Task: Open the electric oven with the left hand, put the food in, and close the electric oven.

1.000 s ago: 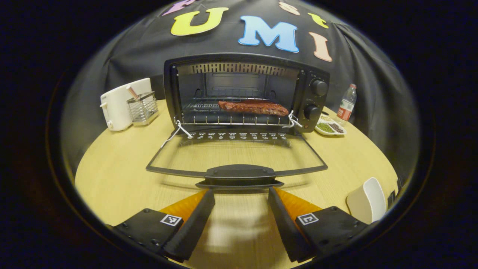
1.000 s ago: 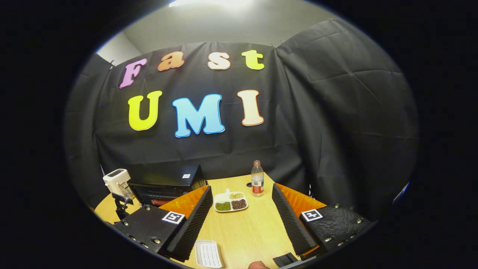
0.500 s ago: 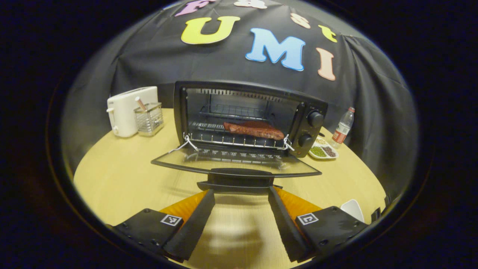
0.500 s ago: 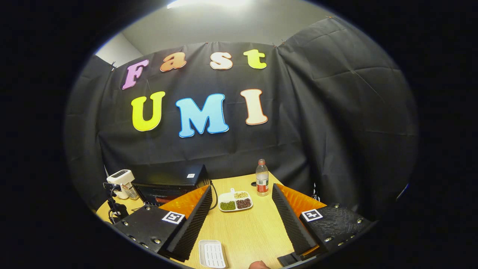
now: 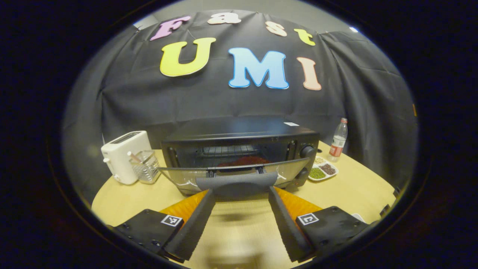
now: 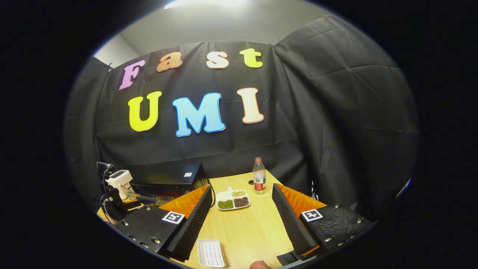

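Since a second ago, oven door [image 5: 239,172] swung up near-shut, handle [image 5: 236,184] riding on the spread, ungripping left tool [image 5: 239,196] at 12 o'clock to push it; food [image 5: 244,161] sits inside.

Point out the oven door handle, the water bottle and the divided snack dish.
oven door handle [image 5: 236,183], left gripper view, middle of the grey bar.
water bottle [image 6: 259,183], right gripper view, on its red label.
divided snack dish [image 6: 225,195], right gripper view, bare white compartment at its back left.
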`<state>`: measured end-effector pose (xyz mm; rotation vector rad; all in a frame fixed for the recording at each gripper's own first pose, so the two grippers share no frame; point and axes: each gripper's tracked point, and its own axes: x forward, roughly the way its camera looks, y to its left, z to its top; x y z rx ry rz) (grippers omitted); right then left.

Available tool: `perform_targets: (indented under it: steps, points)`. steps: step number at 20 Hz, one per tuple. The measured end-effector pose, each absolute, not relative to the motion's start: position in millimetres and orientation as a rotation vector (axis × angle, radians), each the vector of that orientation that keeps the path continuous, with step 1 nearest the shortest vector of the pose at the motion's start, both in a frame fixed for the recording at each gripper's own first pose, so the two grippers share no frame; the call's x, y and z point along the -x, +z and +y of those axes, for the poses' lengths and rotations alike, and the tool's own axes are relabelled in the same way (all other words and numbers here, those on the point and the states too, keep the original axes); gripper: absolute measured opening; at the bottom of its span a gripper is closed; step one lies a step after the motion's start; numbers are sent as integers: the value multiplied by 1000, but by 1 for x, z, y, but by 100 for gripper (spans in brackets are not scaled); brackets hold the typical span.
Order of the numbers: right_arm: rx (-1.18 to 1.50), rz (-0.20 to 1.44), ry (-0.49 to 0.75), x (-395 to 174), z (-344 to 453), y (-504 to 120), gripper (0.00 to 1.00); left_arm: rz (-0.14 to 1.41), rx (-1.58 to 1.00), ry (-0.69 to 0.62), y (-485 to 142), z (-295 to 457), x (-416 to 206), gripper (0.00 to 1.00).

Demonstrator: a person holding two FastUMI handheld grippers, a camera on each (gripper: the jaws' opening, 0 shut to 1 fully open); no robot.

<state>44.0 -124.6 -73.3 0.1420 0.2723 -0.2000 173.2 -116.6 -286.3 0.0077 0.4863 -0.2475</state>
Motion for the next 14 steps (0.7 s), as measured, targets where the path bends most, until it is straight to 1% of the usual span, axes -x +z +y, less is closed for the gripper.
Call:
perform_targets:
  steps: [3, 8, 11, 14]
  points:
    - [-134, 273, -212, -41, -125, -73, 98, 451, -16, -261, -269, -128, -210, 96]
    - [-138, 250, -217, -46, -121, -64, 98, 410, -41, -300, -249, -142, -215, 96]
    - [-136, 192, -186, -48, -121, -49, 98, 334, -62, -288, -201, -145, -203, 96]
    - [-109, 149, -118, -53, -123, -40, 98, 237, -55, -248, -143, -147, -169, 97]
